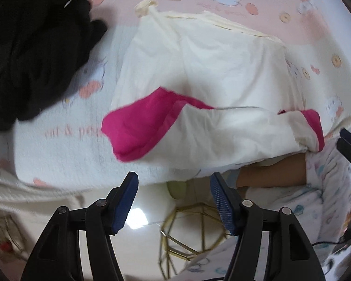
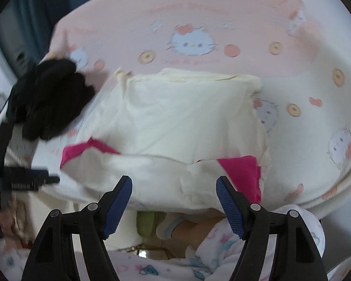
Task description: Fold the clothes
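A cream garment (image 1: 210, 75) with bright pink trim (image 1: 138, 128) lies folded on the bed, its near edge hanging at the bed's edge. In the right wrist view the same cream garment (image 2: 187, 112) fills the middle, with a pink patch (image 2: 241, 175) at its near right corner. My left gripper (image 1: 174, 180) hovers open just off the bed's edge, with nothing between its blue pads. My right gripper (image 2: 174, 182) is open too, above the garment's near hem and empty. Each gripper shows at the side of the other's view: the right gripper (image 1: 348, 145), the left gripper (image 2: 30, 180).
A pile of black clothes (image 1: 30, 53) lies on the bed to the left of the garment (image 2: 51, 100). The bed sheet (image 2: 222, 18) is pink and white with cartoon cats. Below the bed edge are a person's leg (image 1: 273, 173), a green slipper (image 2: 147, 224) and a gold wire frame (image 1: 187, 234).
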